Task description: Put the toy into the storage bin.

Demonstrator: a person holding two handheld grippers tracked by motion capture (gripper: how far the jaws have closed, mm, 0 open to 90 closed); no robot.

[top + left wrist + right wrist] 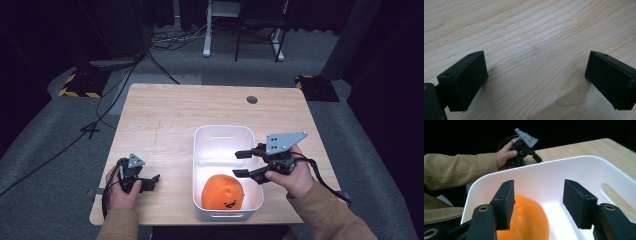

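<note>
The right gripper (241, 164) is held over the right half of a white bin (200, 150), its two black jaws spread wide with nothing between them. In the right gripper view the jaws frame the inside of the bin (579, 172), and an orange plush toy (529, 220) lies just below and beyond the left jaw, not touched by either one. The right hand (292, 175) grips the tool from the bin's right side, a tan sleeve (330, 220) running off toward the table's near right corner.

The orange plush toy (223, 192) is round, with a small dark smiling face, and sits at the near end of the bin. The bin stands lengthwise, close to the near edge of a light wooden table (160, 115), a little right of centre.

The left gripper (151, 181) rests low near the table's near left corner, well apart from the bin, held by the left hand (120, 192). In the left gripper view its jaws are also spread apart, empty, above bare wood grain (531, 50).

A small grey round cap (252, 99) sits near the table's far edge.
</note>
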